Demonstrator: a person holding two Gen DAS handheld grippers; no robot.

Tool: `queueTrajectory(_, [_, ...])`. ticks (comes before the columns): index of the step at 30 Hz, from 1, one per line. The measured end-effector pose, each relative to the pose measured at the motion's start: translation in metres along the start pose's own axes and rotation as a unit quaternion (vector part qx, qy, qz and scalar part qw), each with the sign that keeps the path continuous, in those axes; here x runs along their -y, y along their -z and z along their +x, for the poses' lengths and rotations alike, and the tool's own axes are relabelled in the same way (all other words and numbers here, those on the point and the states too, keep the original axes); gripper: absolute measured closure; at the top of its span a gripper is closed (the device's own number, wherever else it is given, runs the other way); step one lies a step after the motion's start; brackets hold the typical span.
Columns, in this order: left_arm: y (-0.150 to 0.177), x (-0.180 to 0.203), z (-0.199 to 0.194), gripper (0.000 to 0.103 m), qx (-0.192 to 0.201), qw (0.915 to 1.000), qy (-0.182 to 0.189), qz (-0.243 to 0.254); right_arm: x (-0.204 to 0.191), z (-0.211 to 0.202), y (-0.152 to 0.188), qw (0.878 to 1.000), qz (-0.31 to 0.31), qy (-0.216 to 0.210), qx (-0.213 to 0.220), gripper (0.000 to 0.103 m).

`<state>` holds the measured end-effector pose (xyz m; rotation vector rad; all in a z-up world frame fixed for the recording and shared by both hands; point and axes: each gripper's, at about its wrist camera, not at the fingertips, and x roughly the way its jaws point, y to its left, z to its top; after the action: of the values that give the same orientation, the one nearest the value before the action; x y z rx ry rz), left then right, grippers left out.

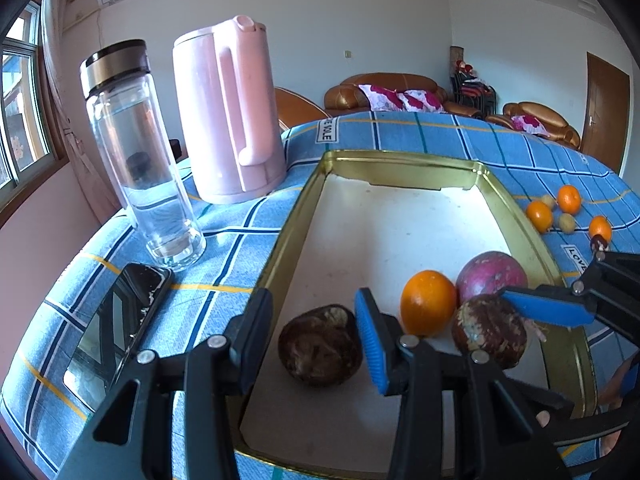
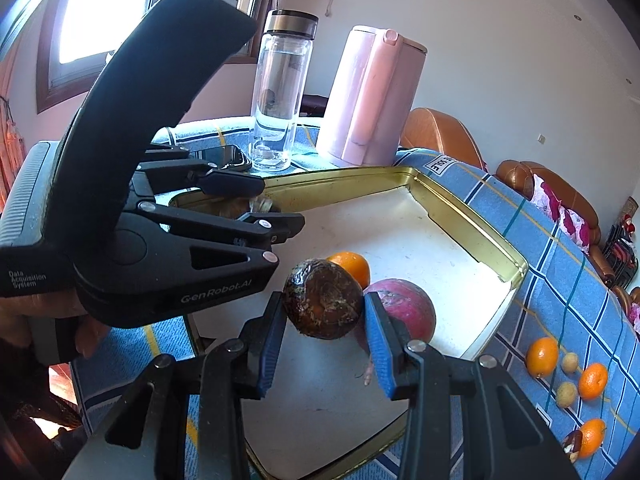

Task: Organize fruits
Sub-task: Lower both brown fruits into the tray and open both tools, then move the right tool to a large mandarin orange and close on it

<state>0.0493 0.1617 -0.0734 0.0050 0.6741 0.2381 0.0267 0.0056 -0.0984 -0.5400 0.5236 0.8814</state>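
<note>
My right claw (image 2: 323,334) pinches a wrinkled, dark brown round fruit (image 2: 322,298) between ribbed blue pads. My left claw (image 1: 314,332) stands narrowly parted around another shrivelled brown fruit (image 1: 320,346) lying inside the shallow gold-rimmed metal tray (image 1: 516,204). At one o'clock, a glossy orange (image 1: 427,302) touches a smooth purple fruit (image 1: 491,274).

A table is covered by a blue plaid cloth (image 1: 400,132). On the cloth are set a gold-rimmed tin tray (image 1: 520,216), a pink kettle (image 1: 228,120), a clear glass bottle (image 1: 140,160) beside it, and a dark phone (image 1: 120,320) near the bottle. Beside the tray, small oranges (image 2: 542,357) and pale yellowish fruits (image 2: 567,395) are scattered on the cloth.
</note>
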Motion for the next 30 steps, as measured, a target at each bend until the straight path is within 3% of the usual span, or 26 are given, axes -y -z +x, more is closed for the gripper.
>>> queueTrajectory(13, [0.0, -0.001, -0.001, 0.055, 0.005, 1.0, -0.004, -0.002, 0.0, -0.001, 0.001, 1.0, 0.001, -0.003, 0.0, 0.061])
queueTrajectory(19, [0.0, 0.004, -0.009, 0.036, 0.017, 0.9999, 0.001, 0.004, 0.002, -0.003, 0.001, 1.0, 0.005, 0.005, 0.005, 0.053])
queueTrajectory(24, [-0.003, 0.004, -0.02, 0.006, 0.035, 0.9993, -0.012, 0.0, 0.003, -0.01, 0.003, 1.0, 0.005, 0.012, 0.011, 0.044])
queueTrajectory(26, [-0.005, 0.003, -0.025, 0.004, 0.045, 0.9989, -0.012, -0.006, 0.003, -0.014, 0.004, 1.0, 0.001, 0.016, 0.014, 0.038])
queueTrajectory(30, [-0.009, 0.005, -0.032, 0.004, 0.055, 0.9984, 0.002, -0.016, 0.006, -0.022, 0.007, 0.999, -0.004, 0.027, 0.018, 0.037])
